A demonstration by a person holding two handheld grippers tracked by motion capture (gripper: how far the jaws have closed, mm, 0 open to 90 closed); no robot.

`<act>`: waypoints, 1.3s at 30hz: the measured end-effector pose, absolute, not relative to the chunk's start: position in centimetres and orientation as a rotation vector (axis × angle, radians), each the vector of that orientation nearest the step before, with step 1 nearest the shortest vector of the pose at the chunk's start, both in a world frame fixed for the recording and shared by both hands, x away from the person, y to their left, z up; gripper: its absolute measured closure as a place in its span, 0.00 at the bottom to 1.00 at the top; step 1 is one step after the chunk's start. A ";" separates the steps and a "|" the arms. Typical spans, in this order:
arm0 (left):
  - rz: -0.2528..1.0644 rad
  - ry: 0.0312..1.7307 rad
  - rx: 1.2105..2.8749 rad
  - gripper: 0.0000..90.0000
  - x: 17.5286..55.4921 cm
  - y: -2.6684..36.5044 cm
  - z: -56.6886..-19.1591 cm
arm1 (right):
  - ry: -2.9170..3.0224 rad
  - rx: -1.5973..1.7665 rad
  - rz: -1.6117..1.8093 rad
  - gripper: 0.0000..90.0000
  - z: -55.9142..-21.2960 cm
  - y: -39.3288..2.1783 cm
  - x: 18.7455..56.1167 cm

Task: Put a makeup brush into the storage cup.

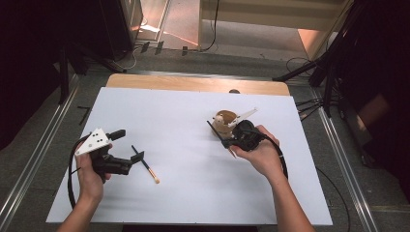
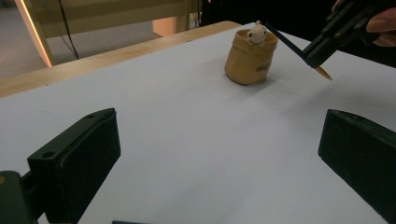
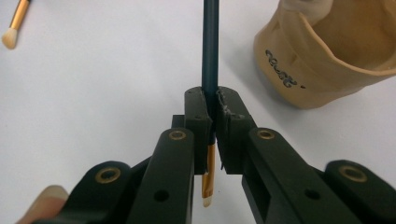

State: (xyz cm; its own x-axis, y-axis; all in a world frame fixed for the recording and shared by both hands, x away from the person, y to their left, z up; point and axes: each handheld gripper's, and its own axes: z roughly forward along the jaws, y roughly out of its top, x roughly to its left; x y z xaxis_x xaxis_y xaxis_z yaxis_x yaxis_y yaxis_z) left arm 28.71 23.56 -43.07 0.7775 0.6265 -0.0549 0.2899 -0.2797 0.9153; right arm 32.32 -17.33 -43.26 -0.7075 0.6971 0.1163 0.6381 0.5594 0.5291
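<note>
Left gripper (image 1: pixel 138 157) sits at the near left of the white sheet (image 1: pixel 183 193), jaws apart, nothing between them.

Just right of it lies a loose brush (image 1: pixel 146 166), dark handle, gold ferrule, pale tip pointing near-right.

Right of centre stands a tan pot (image 1: pixel 223 123) with a small white figure on its rim and a pale stick leaning out to the right.

Right gripper (image 1: pixel 226 143) is just near of the pot, jaws clamped on a second brush (image 3: pixel 209 51) low on the handle, by the ferrule; the handle tip points toward the pot mouth.

Judgement: brush is light, thin, stiff and smooth, likely to pivot or slip in the pads. Grip mid-handle, off the bristles. Pot looks soft-walled and may tip if nudged.

Count: two brushes, one pot, one figure, one stick, two grippers.
</note>
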 end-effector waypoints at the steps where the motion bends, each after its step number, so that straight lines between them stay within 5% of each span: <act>1: 0.375 0.693 1.876 0.00 29.0 23.3 -43.0 | 2.682 1.131 0.832 0.94 -43.2 -17.2 32.3; 39: 0.140 0.450 1.941 0.01 33.3 16.9 -42.4 | 2.873 0.693 0.517 0.94 -40.4 -15.2 34.7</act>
State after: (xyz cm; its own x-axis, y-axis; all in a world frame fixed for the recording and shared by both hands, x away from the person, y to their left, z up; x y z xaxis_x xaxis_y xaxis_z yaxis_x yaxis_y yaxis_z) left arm 33.27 16.86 -42.38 0.9214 0.3731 -0.1086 0.2455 -0.3423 0.9070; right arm 34.73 -15.16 -40.39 -0.8840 0.4643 -0.0552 0.4159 0.8348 0.3609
